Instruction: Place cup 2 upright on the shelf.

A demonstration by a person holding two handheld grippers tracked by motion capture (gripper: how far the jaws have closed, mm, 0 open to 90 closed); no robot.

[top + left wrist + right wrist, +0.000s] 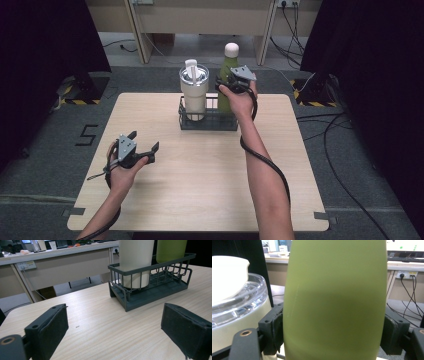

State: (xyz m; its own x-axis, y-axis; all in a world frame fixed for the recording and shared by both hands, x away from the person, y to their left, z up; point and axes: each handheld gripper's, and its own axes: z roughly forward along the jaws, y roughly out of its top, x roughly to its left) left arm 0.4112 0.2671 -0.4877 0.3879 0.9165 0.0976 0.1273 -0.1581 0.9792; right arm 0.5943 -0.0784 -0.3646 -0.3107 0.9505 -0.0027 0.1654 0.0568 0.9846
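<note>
Green bottle (334,302) sits btwn right tool (231,84) pads, clamped tight; left tool (145,141) released.

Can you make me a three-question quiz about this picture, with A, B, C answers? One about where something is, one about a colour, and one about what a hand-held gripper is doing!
1. Where does the cream tumbler stand?
A. in the dark wire basket
B. on the floor
C. in the person's left hand

2. What colour is the bottle?
A. red
B. green
C. blue

3. What is the right hand-held gripper doing?
A. lying on the table
B. holding the tumbler
C. clamped on the bottle

Answers: 1 A, the basket's bars surround its base. 2 B, its body is green with a white cap. 3 C, its pads press both sides of the bottle.
</note>
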